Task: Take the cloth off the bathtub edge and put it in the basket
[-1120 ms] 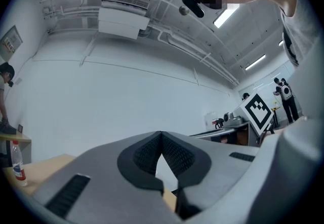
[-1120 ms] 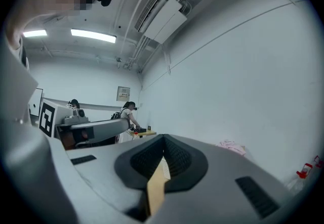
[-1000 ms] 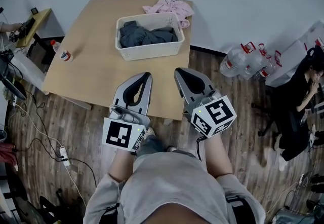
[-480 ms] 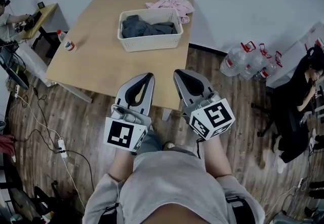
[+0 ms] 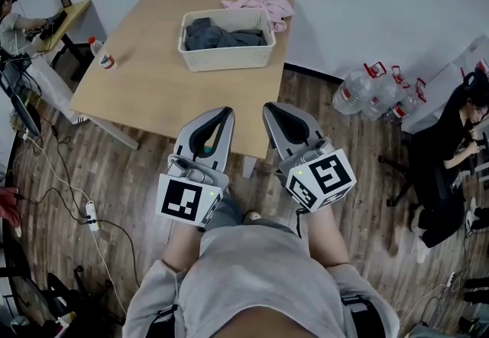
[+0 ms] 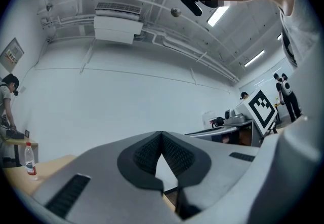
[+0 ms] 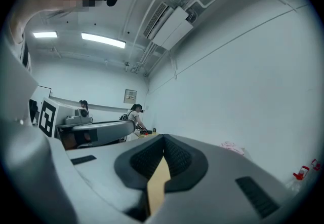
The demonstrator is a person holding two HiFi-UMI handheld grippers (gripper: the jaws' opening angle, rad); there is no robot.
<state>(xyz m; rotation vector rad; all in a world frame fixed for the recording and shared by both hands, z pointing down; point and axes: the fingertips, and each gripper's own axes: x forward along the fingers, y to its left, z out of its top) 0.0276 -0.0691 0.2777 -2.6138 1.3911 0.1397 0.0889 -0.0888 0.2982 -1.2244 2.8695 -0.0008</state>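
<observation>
The left gripper (image 5: 220, 115) and the right gripper (image 5: 273, 111) each have their jaws pressed together with nothing between them. They are held side by side, well apart from the basket (image 5: 229, 60), on its near side at the edge of the table (image 5: 153, 92). The pink cloth (image 5: 260, 1) lies crumpled just behind the basket's far right corner, beyond both grippers. A dark cloth (image 5: 218, 34) lies inside the basket and a bottle (image 5: 101, 56) stands well to its left.

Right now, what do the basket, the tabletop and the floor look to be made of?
Basket: likely white plastic, matte, with a perforated lattice wall. Tabletop: light wood or laminate, smooth, even tan. Floor: dark wood planks or wood-look vinyl, visible board seams.
</observation>
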